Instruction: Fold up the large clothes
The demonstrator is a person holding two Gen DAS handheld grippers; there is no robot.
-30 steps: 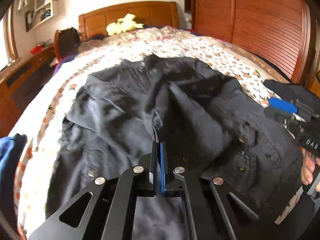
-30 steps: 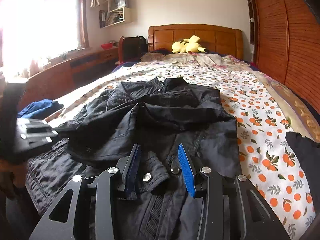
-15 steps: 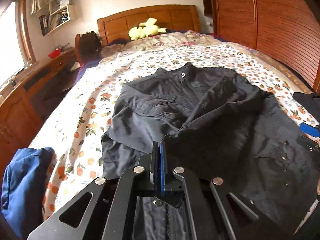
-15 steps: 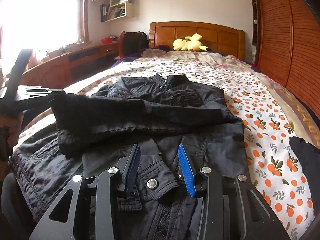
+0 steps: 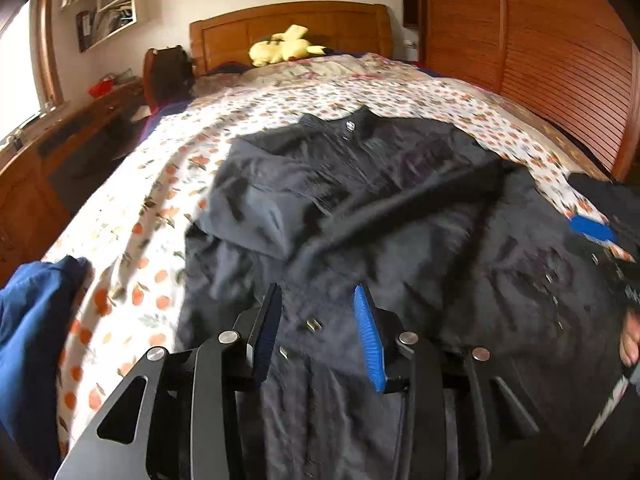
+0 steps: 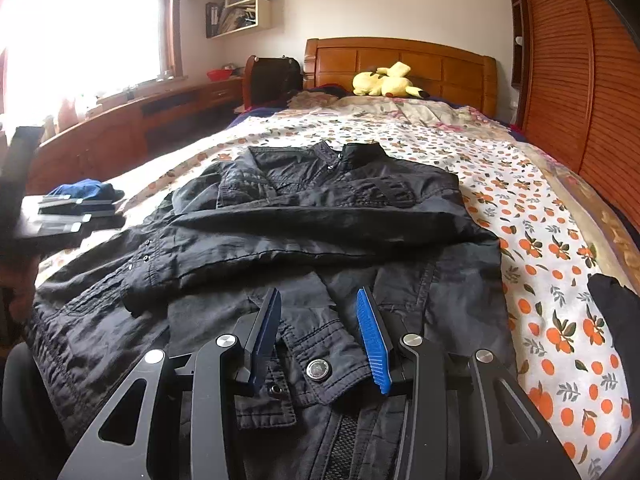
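Note:
A large black jacket (image 6: 320, 236) lies front up on the bed, collar toward the headboard. One sleeve lies folded across its chest. It also shows in the left wrist view (image 5: 400, 216). My left gripper (image 5: 318, 312) is open and empty, just above the jacket's lower left part. My right gripper (image 6: 318, 316) is open above the jacket's hem, with a snap-button cuff (image 6: 316, 364) lying between its fingers, not pinched. The left gripper shows at the left edge of the right wrist view (image 6: 64, 216); the right gripper's blue pad (image 5: 592, 230) shows in the left wrist view.
The bed has an orange-print sheet (image 6: 532, 248). A blue garment (image 5: 32, 320) lies at the bed's left edge. Another dark garment (image 6: 616, 320) lies at the right edge. A yellow plush toy (image 6: 384, 80) sits by the wooden headboard. A wooden wardrobe (image 6: 580, 80) stands on the right.
My left gripper was shut on the jacket sleeve and carried it across the chest. It has now opened, let the sleeve drop, and drawn back to the left. The right gripper stayed open.

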